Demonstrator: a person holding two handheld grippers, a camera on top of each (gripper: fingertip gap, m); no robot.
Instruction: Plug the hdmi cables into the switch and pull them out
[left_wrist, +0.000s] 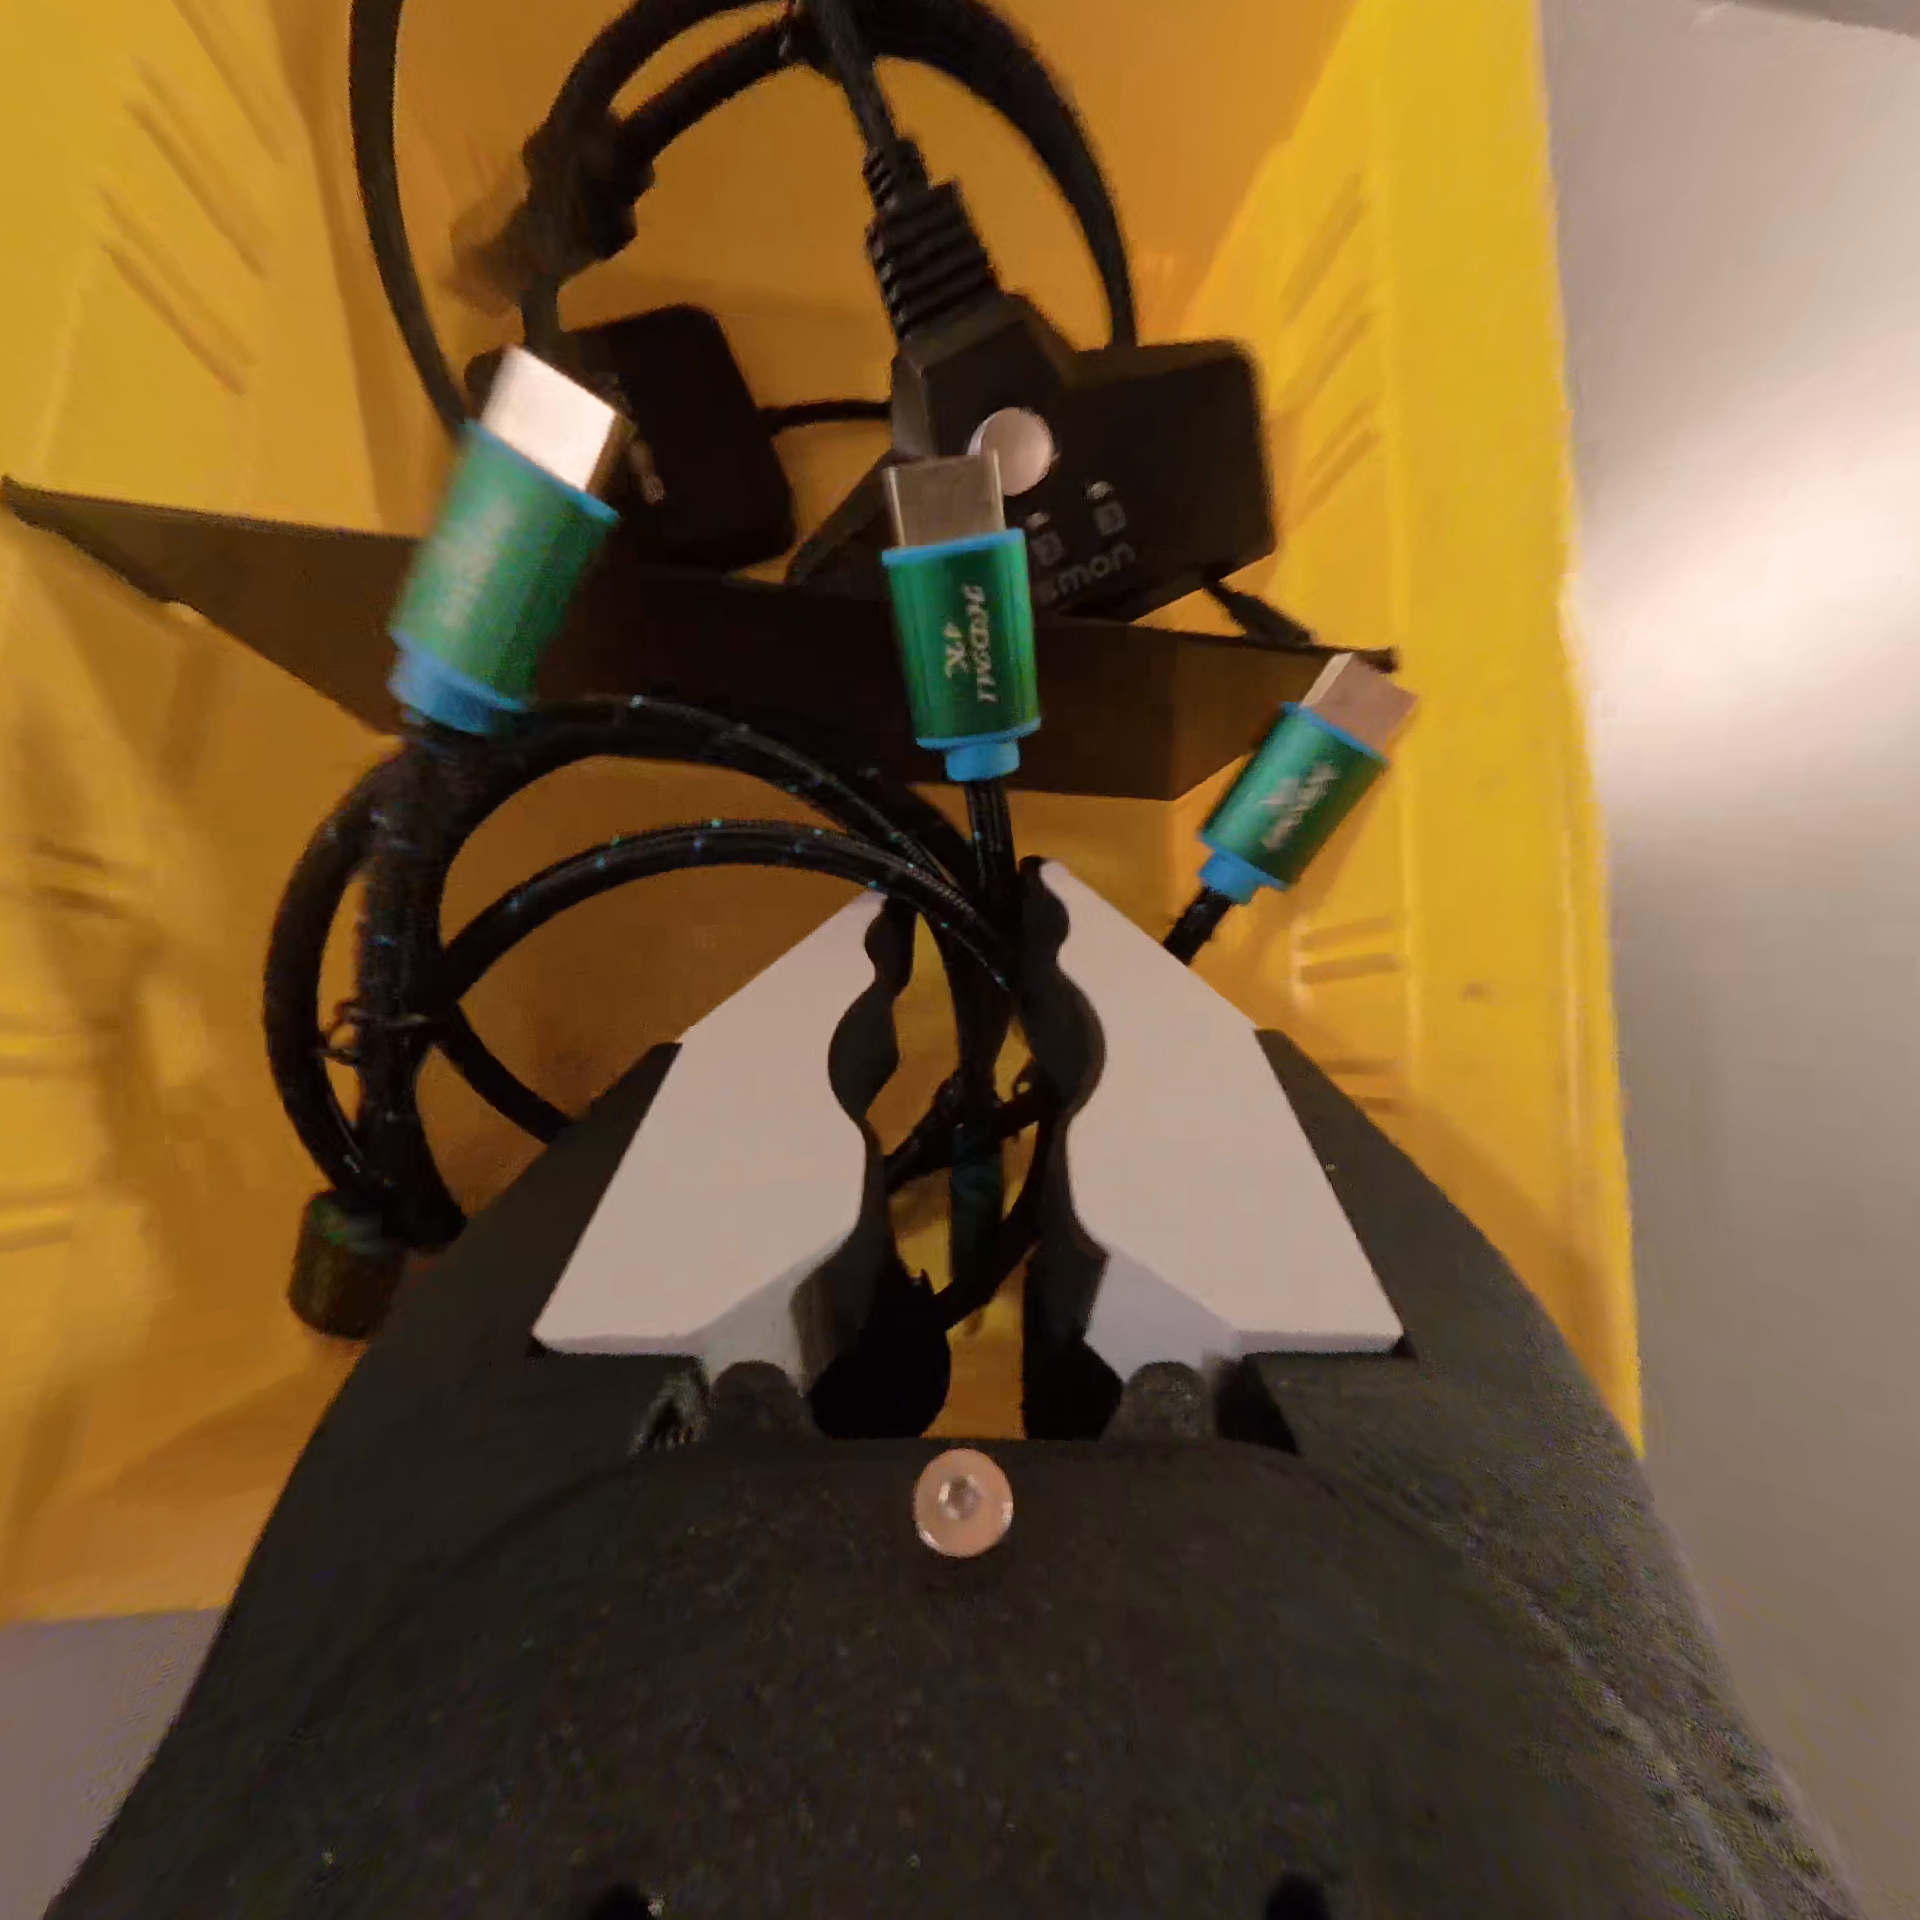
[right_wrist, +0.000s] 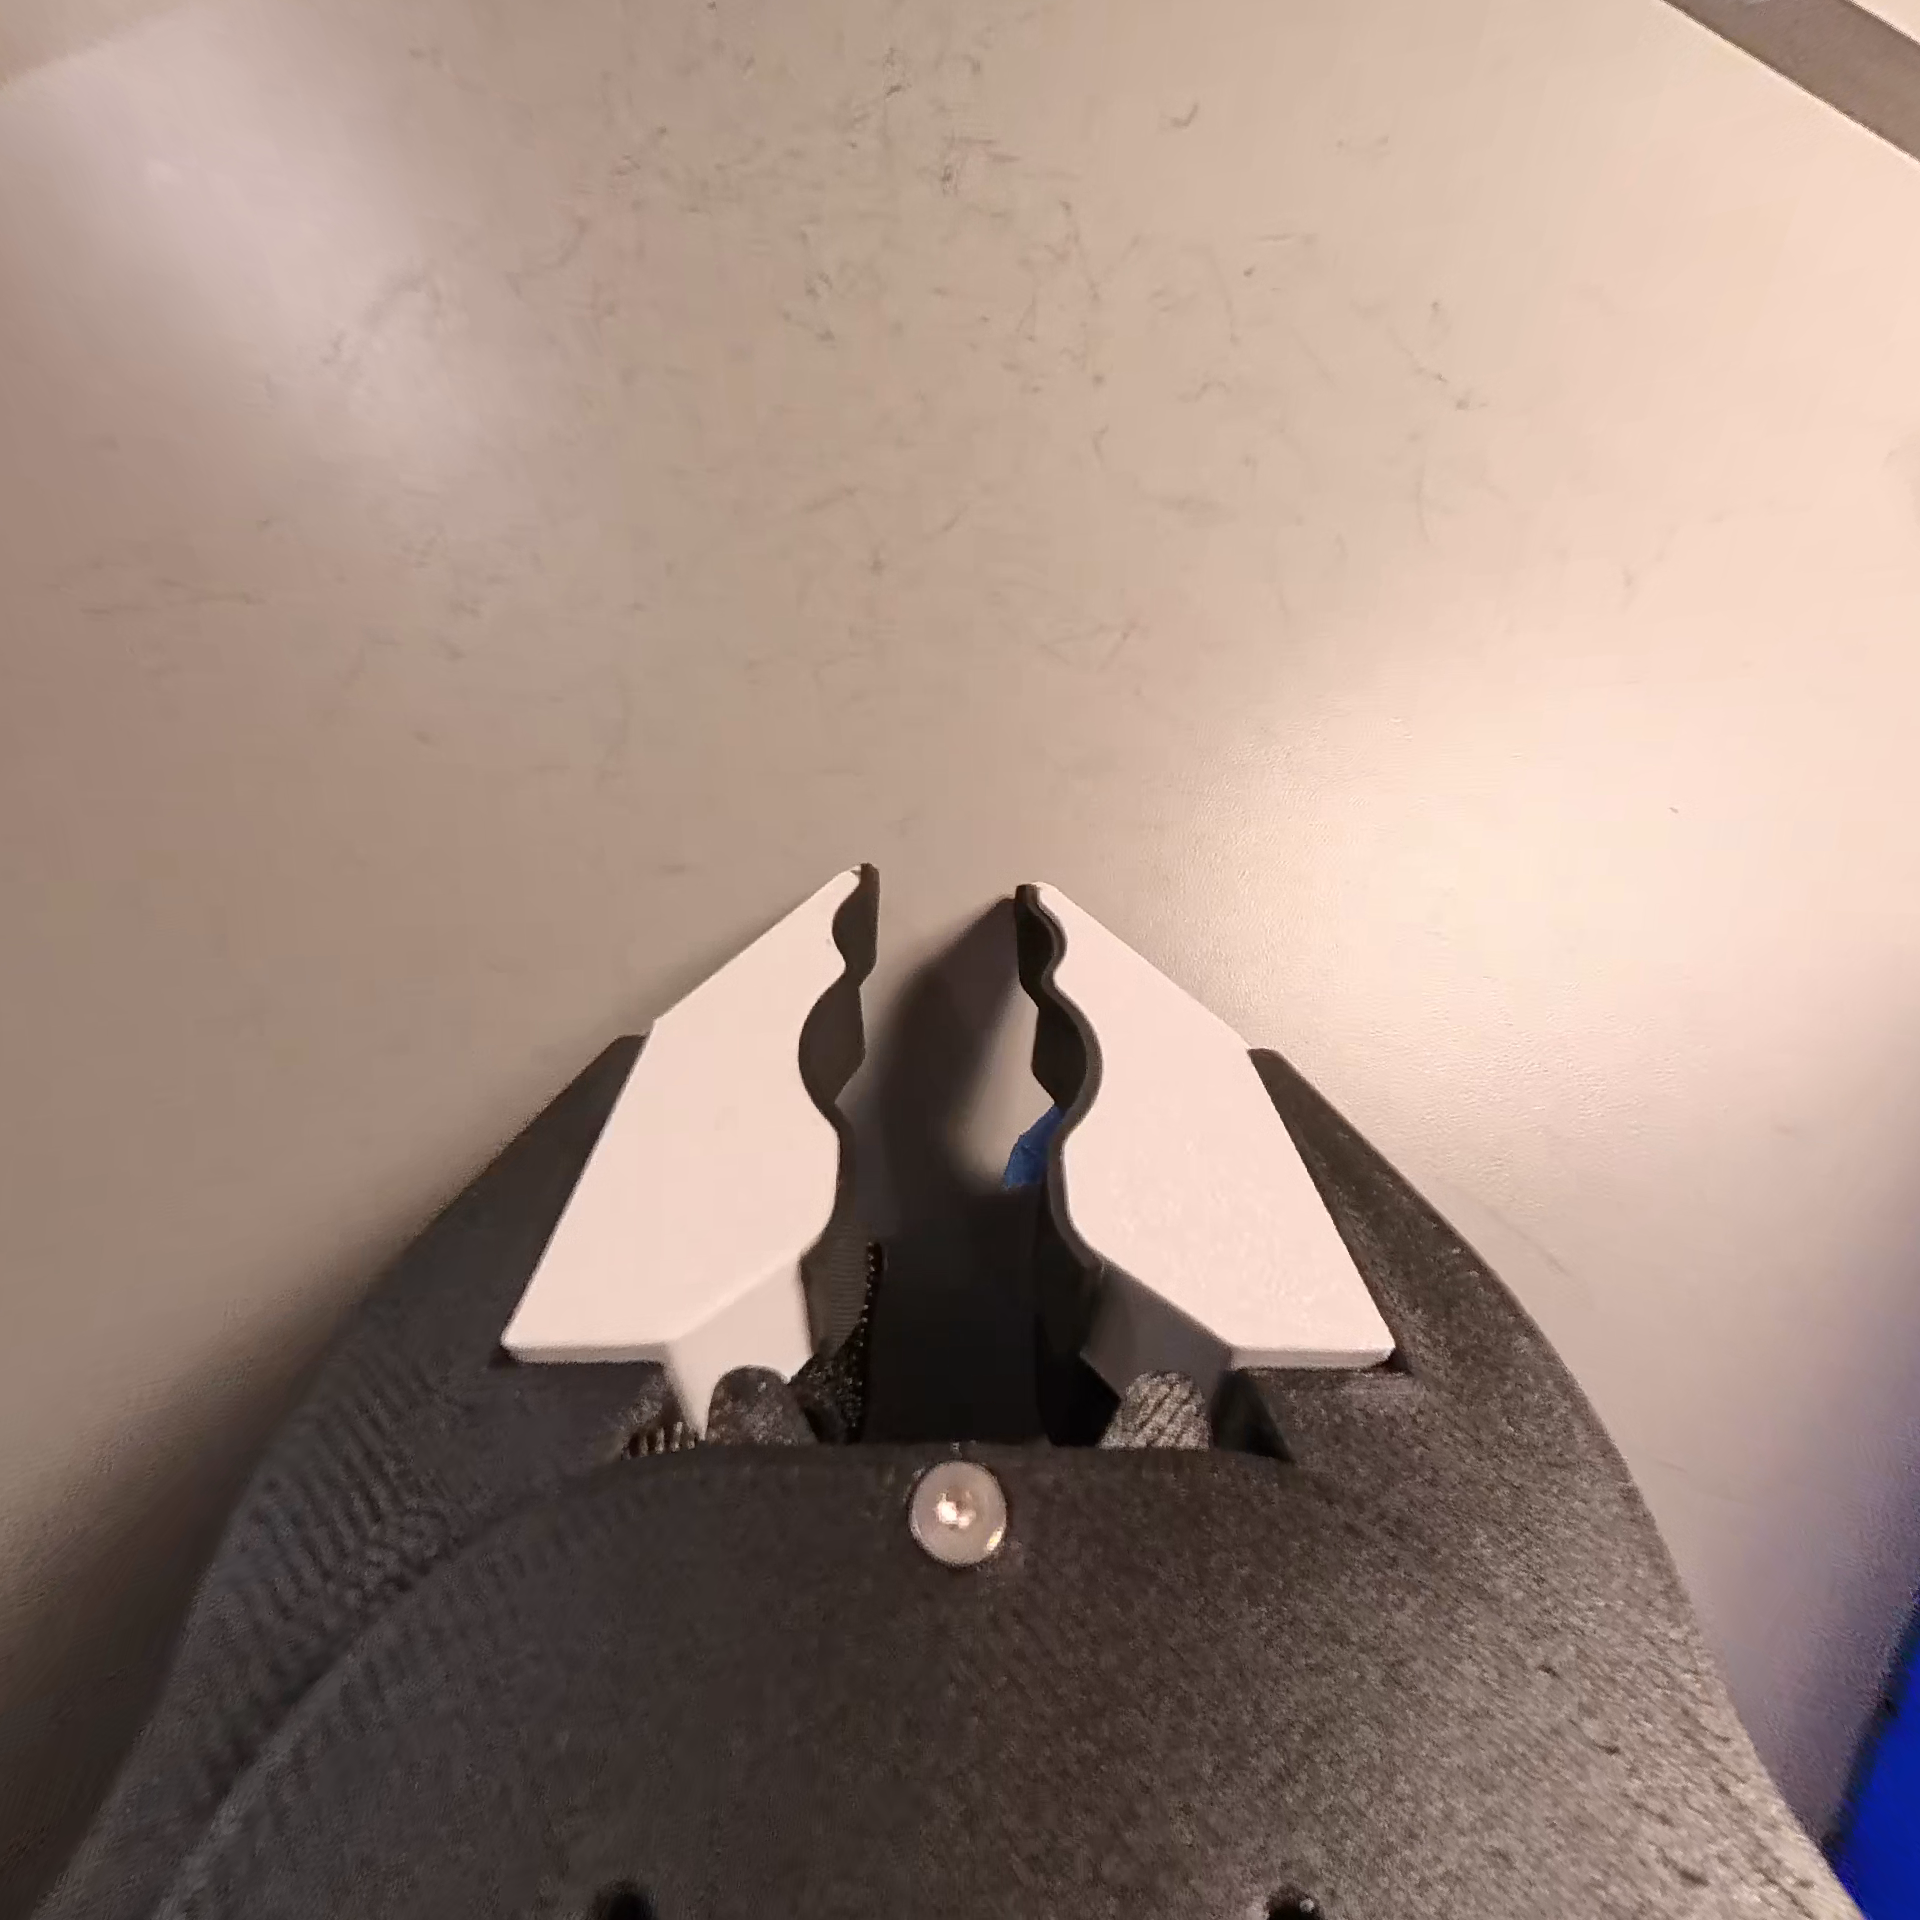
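1. We take the yellow bin (left_wrist: 1382, 436) as our landmark. Inside it sits the black switch (left_wrist: 1143, 468), resting on a black plate (left_wrist: 312, 613) that spans the bin from wall to wall, probably so the switch stays put while plugs are pushed in and pulled out.

2. One black plug (left_wrist: 956, 364) appears already seated in the switch, its cable rising toward the bin's far end.

3. Three HDMI plugs with green bodies lie loose in the bin: the left plug (left_wrist: 499, 551) nearest the bin's left wall, the middle plug (left_wrist: 971, 634) in front of the switch, the right plug (left_wrist: 1299, 800) close to the bin's right wall. None is in a port. Their braided cables (left_wrist: 665, 821) coil on the bin floor, below the plate.

4. Our left gripper (left_wrist: 956, 894) hovers at the bin's near end with its jaws narrowly apart. The middle plug's cable runs down through that gap, but we cannot tell whether the pads pinch it. We judge this line-up is for taking the middle plug first, since it already points at the switch.

5. Our right gripper (right_wrist: 945, 883) is outside the bin, over a bare pale table (right_wrist: 935, 416), jaws slightly parted and holding nothing. We judge it waits there to keep clear.
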